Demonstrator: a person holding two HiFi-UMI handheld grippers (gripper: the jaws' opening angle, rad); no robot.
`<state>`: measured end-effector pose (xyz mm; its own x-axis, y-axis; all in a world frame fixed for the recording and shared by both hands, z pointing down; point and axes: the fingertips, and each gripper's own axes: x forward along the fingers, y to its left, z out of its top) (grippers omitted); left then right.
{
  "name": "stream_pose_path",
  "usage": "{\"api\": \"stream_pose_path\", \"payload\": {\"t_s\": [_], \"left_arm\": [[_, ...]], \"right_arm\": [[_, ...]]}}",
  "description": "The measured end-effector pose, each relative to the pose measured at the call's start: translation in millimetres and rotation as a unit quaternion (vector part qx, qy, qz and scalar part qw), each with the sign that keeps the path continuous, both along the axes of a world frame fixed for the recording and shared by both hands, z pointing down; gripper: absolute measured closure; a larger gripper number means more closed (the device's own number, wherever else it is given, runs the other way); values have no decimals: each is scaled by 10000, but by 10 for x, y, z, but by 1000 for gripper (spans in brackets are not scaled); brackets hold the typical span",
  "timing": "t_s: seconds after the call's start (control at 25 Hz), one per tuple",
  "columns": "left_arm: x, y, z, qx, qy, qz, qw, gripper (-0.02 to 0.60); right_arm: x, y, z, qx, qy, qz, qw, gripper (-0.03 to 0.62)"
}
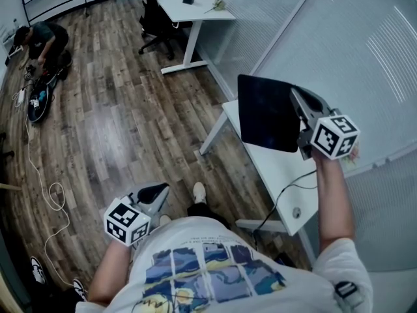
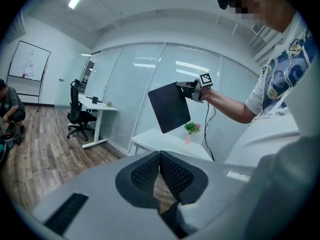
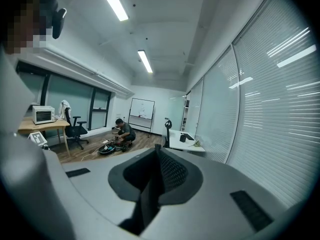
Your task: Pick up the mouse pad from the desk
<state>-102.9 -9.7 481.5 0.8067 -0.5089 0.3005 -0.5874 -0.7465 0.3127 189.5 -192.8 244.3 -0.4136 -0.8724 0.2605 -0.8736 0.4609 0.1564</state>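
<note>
Head view: right gripper (image 1: 298, 109) clamps the mouse pad (image 1: 266, 113) by its edge, clear above the counter (image 1: 277, 171). Left gripper (image 1: 156, 193) is closed and empty. Pickup appears complete; the next move calls for a steady hold.

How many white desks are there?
2. The near desk sits below the mouse pad held in the right gripper; the far desk stands beside a black chair. Others may be out of view.
</note>
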Motion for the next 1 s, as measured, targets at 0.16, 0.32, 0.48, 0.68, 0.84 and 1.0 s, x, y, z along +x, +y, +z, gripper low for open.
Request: {"api": "stream_pose_path", "payload": {"t_s": [0.16, 0.32, 0.48, 0.68, 0.84, 1.0], "left_arm": [[5, 27, 1, 2, 1, 5, 10000, 577], [0, 52, 3, 4, -10, 5, 10000, 577], [-8, 24, -44, 30, -20, 14, 10000, 577], [-23, 20, -13, 5, -24, 15, 10000, 577], [-45, 29, -7, -6, -29, 17, 10000, 577], [-59, 22, -25, -4, -28, 9, 10000, 577]], "right_arm": [[-17, 38, -10, 19, -24, -23, 10000, 568], [-35, 91, -30, 31, -32, -58, 10000, 569], [-52, 90, -83, 58, -39, -69, 10000, 569], [-70, 81, -71, 67, -40, -88, 9999, 569], [-88, 88, -72, 79, -50, -105, 9999, 569], [-116, 84, -91, 74, -49, -110, 9999, 569]]}}
